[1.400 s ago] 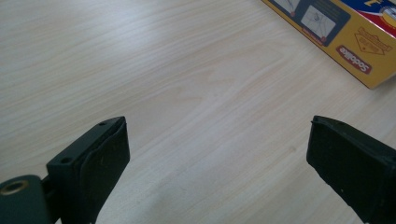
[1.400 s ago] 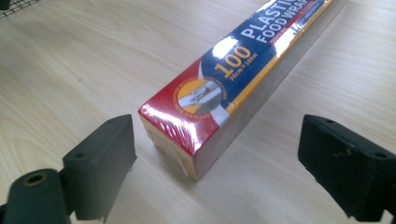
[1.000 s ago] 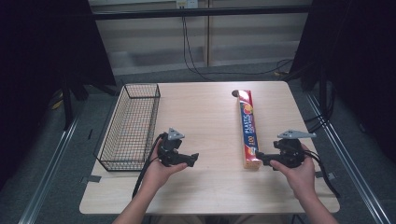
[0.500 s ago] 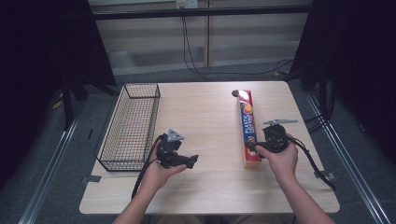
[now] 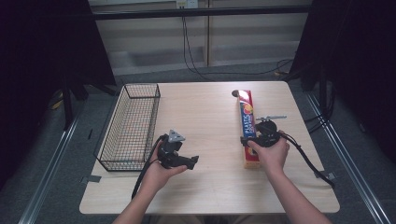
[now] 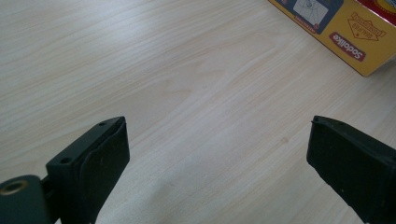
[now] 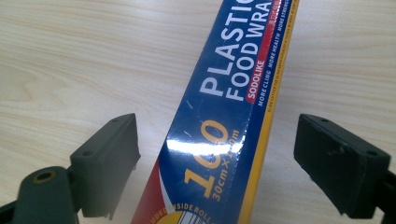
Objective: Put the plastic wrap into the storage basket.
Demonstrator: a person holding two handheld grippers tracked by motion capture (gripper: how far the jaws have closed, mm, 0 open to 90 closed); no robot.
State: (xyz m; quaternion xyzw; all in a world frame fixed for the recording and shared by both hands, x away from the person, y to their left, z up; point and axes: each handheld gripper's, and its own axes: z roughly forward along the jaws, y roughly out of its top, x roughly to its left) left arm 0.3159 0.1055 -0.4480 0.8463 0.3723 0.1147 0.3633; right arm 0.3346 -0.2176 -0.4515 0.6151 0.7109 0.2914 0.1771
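Right gripper [image 7: 217, 154] moving in over wrap box [image 7: 224, 116], jaws spread, box sitting btwn them; left gripper [image 6: 217, 163] hovering, jaws spread over bare table [image 6: 163, 70].

A wire basket [image 5: 130, 126] sits at the table's [image 5: 210, 186] left edge; the plastic wrap box [image 5: 247, 116] lies lengthwise right of centre.

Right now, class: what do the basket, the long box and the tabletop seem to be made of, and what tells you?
Basket: thin black wire mesh, probably coated metal; you can see through its grid. Long box: printed cardboard by the look, glossy, since light glints on the blue face. Tabletop: pale wood grain, matte; whether solid wood or laminate cannot be told.
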